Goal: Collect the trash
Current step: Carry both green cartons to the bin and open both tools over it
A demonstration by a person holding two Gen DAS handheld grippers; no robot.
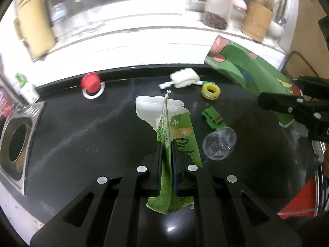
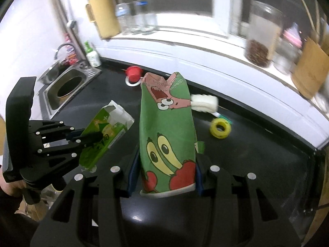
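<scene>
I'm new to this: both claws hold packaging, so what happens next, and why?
Probably carry both away to a bin, which isn't in view. The left gripper is shut on the flattened green carton, and the right gripper clamps the cartoon paper cup; neither has room for more.

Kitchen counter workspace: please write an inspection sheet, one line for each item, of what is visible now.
Surface: black counter, steel sink at its end.
Job's things: flattened green carton and cartoon paper cup, both held off the counter.
Clutter: clear plastic cup, yellow tape roll, green toy, white brush, red stopper.
Grippers: left gripper shut on the carton; right gripper shut on the cup.
Cables: nothing seen.
Surroundings: window sill with glass jar, bottles, wooden holders.
</scene>
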